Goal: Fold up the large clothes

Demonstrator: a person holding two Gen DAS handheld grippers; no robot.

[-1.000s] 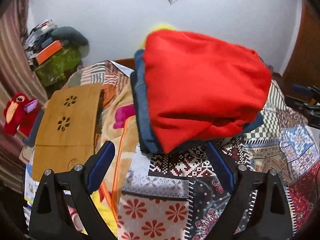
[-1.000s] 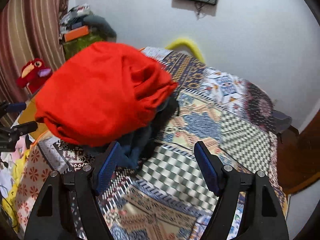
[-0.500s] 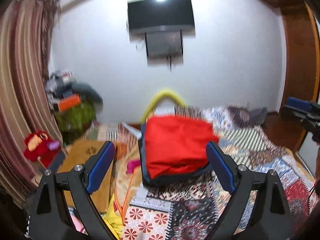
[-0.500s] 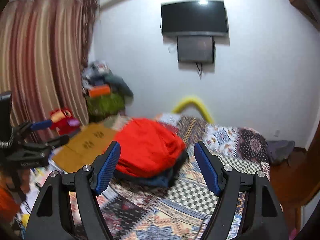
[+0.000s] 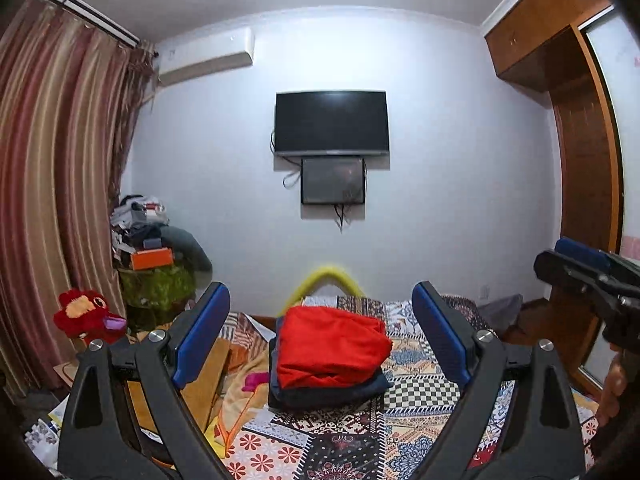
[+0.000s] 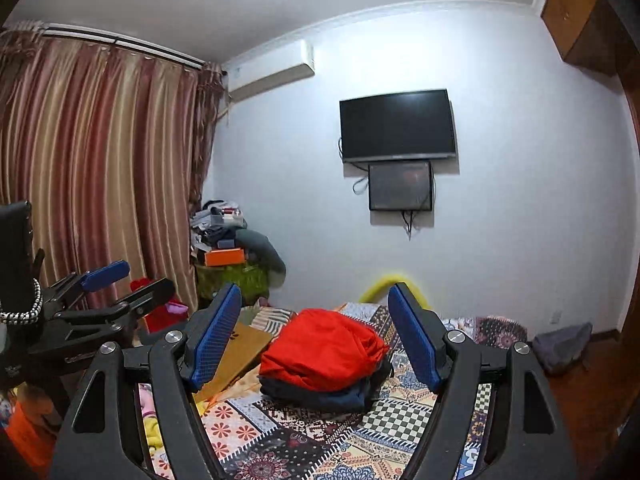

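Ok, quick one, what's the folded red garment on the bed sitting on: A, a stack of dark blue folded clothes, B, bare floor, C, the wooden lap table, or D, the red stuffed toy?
A: the red garment lies on top of the dark blue clothes, which rest on the patterned bedspread.

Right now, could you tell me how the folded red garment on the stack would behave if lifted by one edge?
Folded red garment: soft cloth with rounded folds, so it would probably flop and unfold. It looks light, and might slide off the dark folded garment beneath.
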